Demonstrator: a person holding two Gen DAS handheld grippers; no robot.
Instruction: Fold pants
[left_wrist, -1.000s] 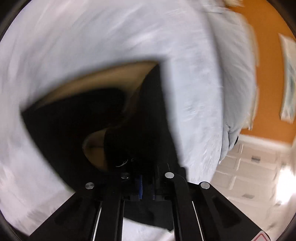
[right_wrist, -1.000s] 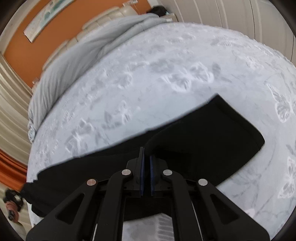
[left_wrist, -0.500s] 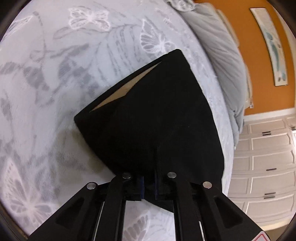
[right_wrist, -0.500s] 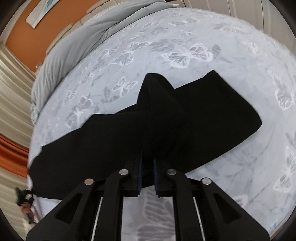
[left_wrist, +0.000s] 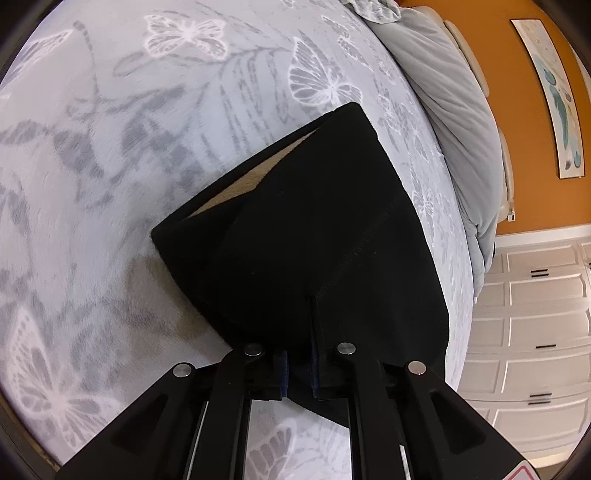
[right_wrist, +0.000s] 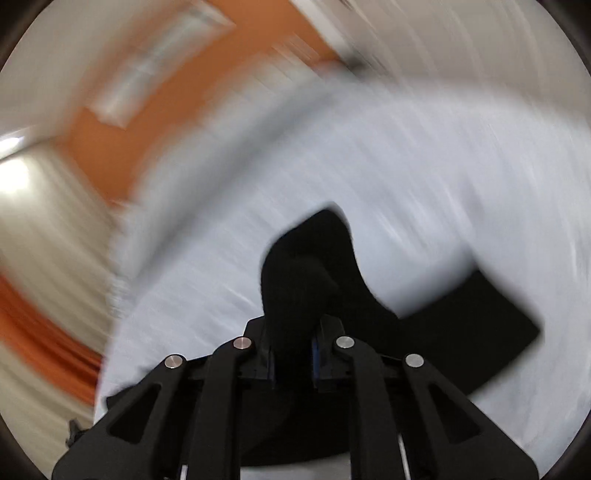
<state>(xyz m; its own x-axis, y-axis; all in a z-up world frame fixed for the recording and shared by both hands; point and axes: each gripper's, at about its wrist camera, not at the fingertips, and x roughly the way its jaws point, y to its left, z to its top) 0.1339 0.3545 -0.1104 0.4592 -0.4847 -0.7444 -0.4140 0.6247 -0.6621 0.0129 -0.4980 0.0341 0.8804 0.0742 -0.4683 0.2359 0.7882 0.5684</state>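
While both grippers are pinching black cloth, the pants (left_wrist: 314, 240) are lying on the bedspread (left_wrist: 110, 147), their folded end reaching toward 12 o'clock in the left view and showing a tan lining. The left gripper (left_wrist: 297, 373) is clamped on the near edge, low against the bed. The right gripper (right_wrist: 291, 358) is clamped on a bunched hump of fabric and is lifting it — that view is blurred, so finer detail is lost. To fold well, the 2 grips should be travelling together, carrying the raised edge across and laying it square on the flat layer at 3 o'clock. Open bedspread is lying at 9 and 12 o'clock; the gray pillow (left_wrist: 454, 122) at 1 o'clock is well apart.
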